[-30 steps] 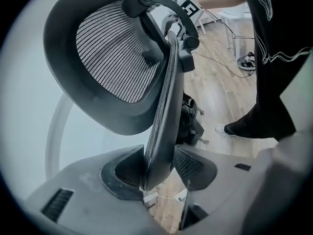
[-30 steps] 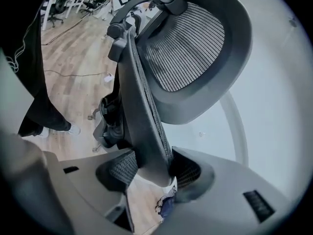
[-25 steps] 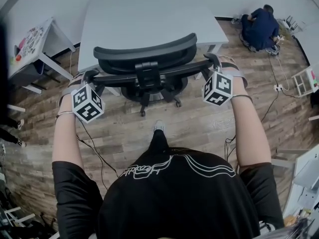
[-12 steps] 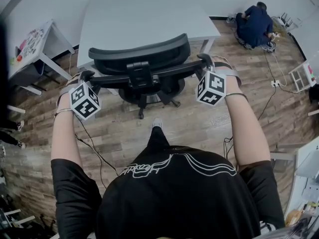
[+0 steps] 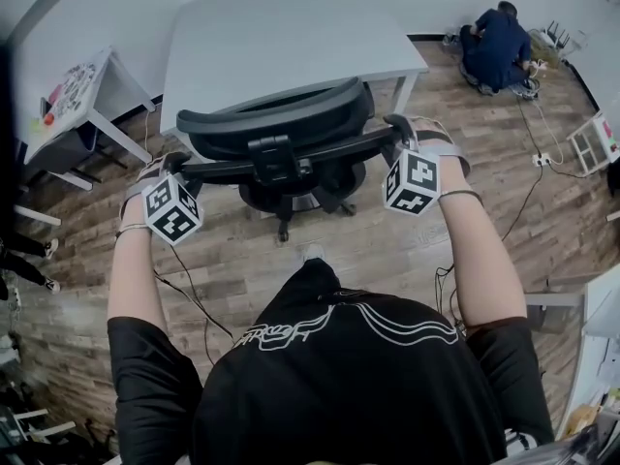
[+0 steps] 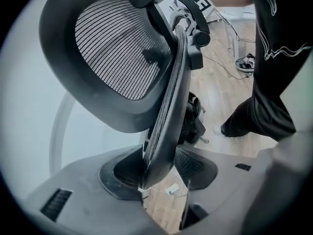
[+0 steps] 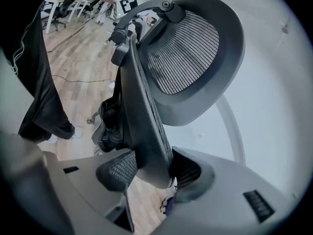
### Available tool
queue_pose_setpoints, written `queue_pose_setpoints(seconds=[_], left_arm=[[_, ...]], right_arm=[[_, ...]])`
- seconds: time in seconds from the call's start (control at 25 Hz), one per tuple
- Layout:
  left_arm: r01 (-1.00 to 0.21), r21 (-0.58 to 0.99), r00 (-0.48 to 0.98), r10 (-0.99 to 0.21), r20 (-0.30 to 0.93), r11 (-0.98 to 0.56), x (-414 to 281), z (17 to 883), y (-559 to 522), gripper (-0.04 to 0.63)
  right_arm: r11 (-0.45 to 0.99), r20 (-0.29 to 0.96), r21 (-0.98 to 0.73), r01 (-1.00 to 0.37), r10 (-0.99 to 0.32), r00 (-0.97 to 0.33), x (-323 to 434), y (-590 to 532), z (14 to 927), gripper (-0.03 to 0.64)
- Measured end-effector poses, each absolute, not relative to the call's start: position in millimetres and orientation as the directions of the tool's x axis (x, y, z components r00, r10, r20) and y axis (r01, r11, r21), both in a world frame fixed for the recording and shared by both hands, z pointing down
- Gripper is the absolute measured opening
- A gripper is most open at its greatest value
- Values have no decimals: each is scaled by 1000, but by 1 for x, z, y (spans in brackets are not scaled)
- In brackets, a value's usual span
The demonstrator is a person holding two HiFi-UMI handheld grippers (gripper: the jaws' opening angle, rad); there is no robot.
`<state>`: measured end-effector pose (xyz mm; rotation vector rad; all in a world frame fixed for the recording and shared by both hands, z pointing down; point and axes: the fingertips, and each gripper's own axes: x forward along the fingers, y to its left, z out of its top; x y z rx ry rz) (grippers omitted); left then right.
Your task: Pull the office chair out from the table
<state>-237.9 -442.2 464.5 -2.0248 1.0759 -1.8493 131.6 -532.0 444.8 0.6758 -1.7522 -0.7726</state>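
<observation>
A black mesh office chair point(image 5: 276, 114) stands at the front edge of the white table point(image 5: 291, 37), its headrest over the table's rim. My left gripper point(image 5: 174, 165) is shut on the left edge of the backrest, and my right gripper point(image 5: 399, 126) is shut on the right edge. In the left gripper view the backrest's edge point(image 6: 166, 111) runs down between the jaws of the left gripper point(image 6: 159, 173), below the headrest point(image 6: 112, 48). The right gripper view mirrors this: the backrest's edge point(image 7: 142, 111) sits between the pads of the right gripper point(image 7: 151, 173).
A small white side table point(image 5: 82, 85) with colourful items stands at the left. A person in blue point(image 5: 494, 46) crouches on the wooden floor at the back right. Cables point(image 5: 189, 294) trail across the floor by my legs. A white rack point(image 5: 593, 139) stands at the right.
Both grippers and the chair's backrest have shifted a little towards me, away from the table. The grip on both edges is unchanged.
</observation>
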Motion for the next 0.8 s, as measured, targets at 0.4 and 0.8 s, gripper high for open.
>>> queue_pose_setpoints(seconds=[0.4, 0.8], left_arm=[[-376, -566, -32, -600, 799, -733, -233, 469, -411, 187], [-371, -596, -34, -630, 776, -713, -228, 472, -369, 189]], right_arm=[[650, 617, 759, -41, -738, -274, 136, -502, 451, 229], [639, 612, 767, -62, -757, -229, 142, -458, 455, 229]])
